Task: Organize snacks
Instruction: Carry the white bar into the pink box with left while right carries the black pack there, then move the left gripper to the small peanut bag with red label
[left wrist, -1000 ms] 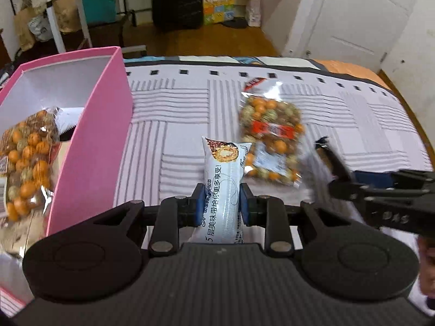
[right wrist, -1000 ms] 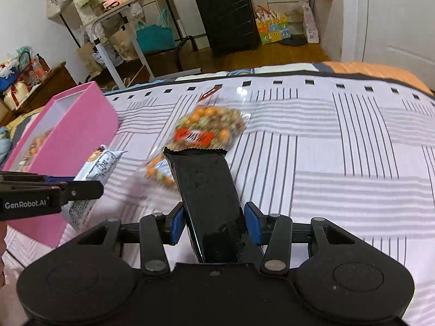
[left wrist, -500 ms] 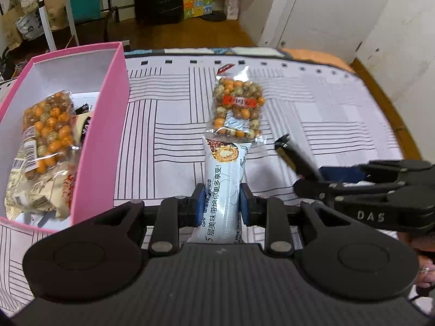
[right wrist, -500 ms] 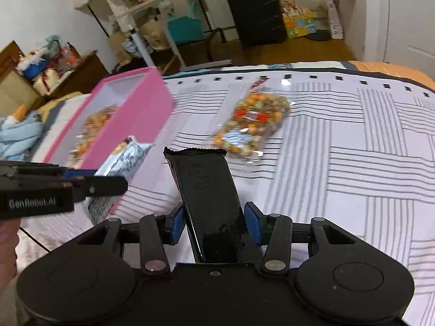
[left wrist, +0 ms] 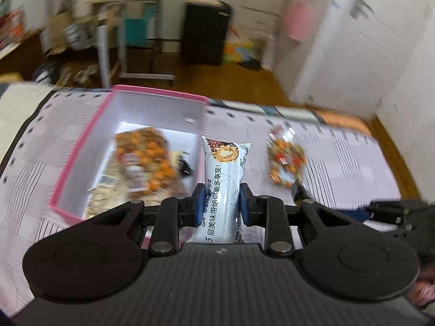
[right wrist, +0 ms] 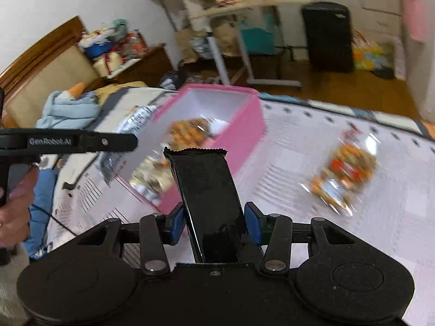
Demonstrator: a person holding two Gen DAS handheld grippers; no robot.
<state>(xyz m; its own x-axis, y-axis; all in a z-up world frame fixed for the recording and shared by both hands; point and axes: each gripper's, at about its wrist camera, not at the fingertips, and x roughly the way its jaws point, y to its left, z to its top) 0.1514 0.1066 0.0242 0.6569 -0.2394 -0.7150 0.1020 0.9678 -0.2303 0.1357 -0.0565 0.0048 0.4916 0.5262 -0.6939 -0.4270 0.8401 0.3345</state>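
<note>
The left gripper (left wrist: 219, 207) is clamped on a white snack packet (left wrist: 224, 187) above the near right edge of the pink box (left wrist: 81, 146), the right gripper (right wrist: 215, 224) grips a black packet (right wrist: 206, 187) beside that box, and a bag of nuts (right wrist: 344, 175) lies on open bedcover (right wrist: 299, 141) right of the box.

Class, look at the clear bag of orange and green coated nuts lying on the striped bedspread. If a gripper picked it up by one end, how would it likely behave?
The nut bag would probably sag, since its loose round pieces can shift inside thin film. Its glossy, crinkled wrapper, showing glare in the right wrist view, may be slippery between pads. It looks unlikely to roll, as it lies flat on the bedspread.
</note>
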